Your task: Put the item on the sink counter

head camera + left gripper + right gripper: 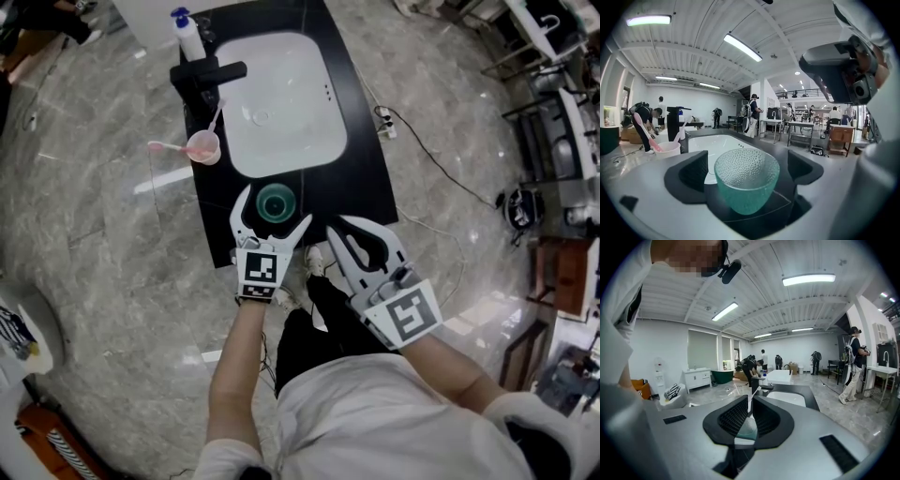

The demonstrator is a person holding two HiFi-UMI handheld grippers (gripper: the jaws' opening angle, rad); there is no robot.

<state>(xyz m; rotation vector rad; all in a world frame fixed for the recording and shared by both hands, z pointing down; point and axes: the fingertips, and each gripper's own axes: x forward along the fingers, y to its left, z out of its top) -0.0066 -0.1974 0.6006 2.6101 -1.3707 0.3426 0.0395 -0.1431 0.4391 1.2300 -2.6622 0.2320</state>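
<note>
Seemingly cup [276, 202] is set on sink counter [362, 141] at basin's [281, 103] 6 o'clock, left gripper [273, 214] jaws spread clear of it, right gripper [750, 409] jaws together, empty; only retreat is left.

I've a clear strip of counter [366, 169] along its right edge, beside the basin [291, 112]. The left edge is crowded: bottle [190, 36] at the far corner, then faucet [208, 75] and pink cup [203, 146]. The green glass [277, 202] blocks the near edge's middle.
</note>
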